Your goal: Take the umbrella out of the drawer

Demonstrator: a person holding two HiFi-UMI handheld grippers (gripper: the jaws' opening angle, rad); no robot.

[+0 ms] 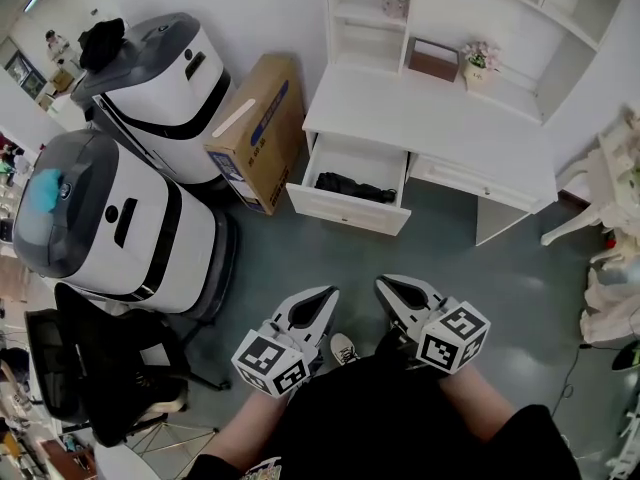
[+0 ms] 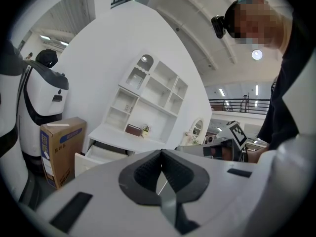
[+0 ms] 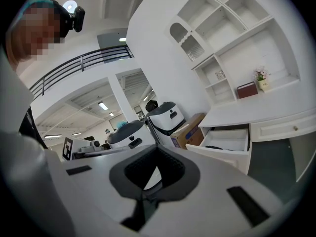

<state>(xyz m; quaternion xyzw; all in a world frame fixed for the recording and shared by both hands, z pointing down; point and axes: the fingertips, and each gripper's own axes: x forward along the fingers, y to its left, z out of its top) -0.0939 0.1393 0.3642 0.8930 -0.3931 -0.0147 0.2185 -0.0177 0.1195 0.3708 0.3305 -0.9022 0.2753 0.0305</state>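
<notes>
- A black umbrella (image 1: 355, 186) lay inside the open drawer (image 1: 345, 211) of a white desk (image 1: 430, 118).
- The left gripper (image 1: 320, 303) was held low in front of the person, well apart from the drawer, its jaws closed together with nothing between them.
- The right gripper (image 1: 392, 292) was just beside it, its jaws also closed and empty.
- A cardboard box (image 1: 258, 133) leaned just left of the desk.

Open drawer (image 1: 345, 211) (white desk (image 1: 430, 118)) holds black umbrella (image 1: 355, 186).
</notes>
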